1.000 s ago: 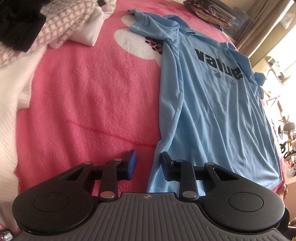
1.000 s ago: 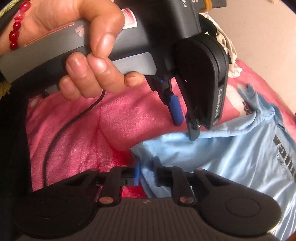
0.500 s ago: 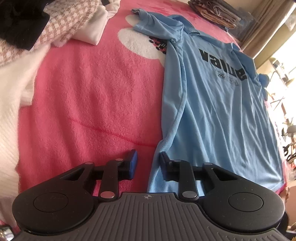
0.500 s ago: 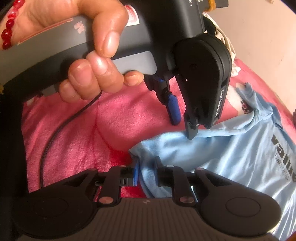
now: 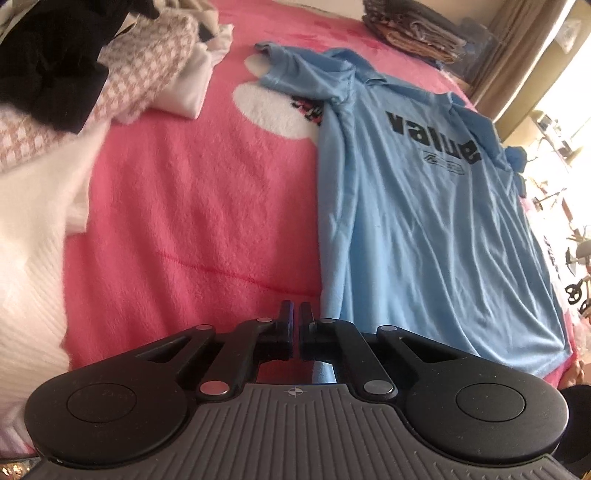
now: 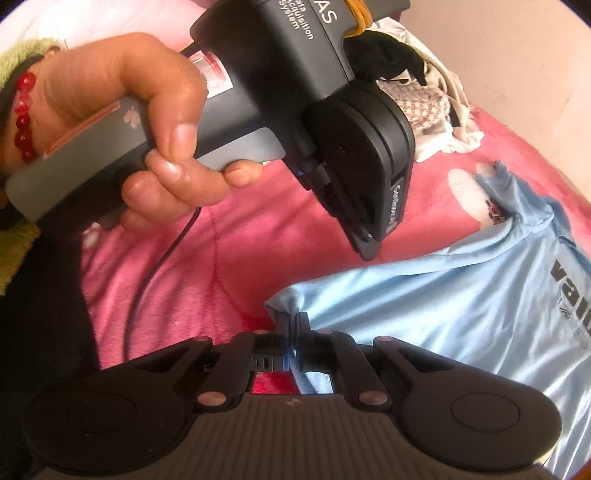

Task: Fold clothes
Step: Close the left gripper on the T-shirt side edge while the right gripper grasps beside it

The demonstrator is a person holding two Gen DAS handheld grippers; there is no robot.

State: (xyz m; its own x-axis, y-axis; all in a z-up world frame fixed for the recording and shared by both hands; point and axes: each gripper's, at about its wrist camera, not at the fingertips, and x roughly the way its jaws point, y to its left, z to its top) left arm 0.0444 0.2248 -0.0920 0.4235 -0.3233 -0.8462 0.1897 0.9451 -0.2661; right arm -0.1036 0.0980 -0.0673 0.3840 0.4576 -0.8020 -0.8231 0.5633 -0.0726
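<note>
A light blue T-shirt [image 5: 424,221] with black "value" lettering lies flat on the pink blanket [image 5: 203,221]. In the left wrist view my left gripper [image 5: 295,314] is shut just left of the shirt's side edge, and no cloth shows between its fingers. The right wrist view shows that left gripper [image 6: 365,251] in a hand [image 6: 159,122], its tip right at the edge of the T-shirt [image 6: 443,314]. My right gripper [image 6: 294,321] is shut on the shirt's near corner, with blue cloth pinched between its fingers.
A heap of black, checked and white clothes [image 5: 74,92] lies at the far left of the bed, and a white knit garment [image 5: 29,258] lies nearer. A folded stack [image 5: 413,29] sits at the far end. A curtain and a window are on the right.
Both grippers have shut: the left one closed beside the shirt's side edge, and the right one closed on the shirt's corner.
</note>
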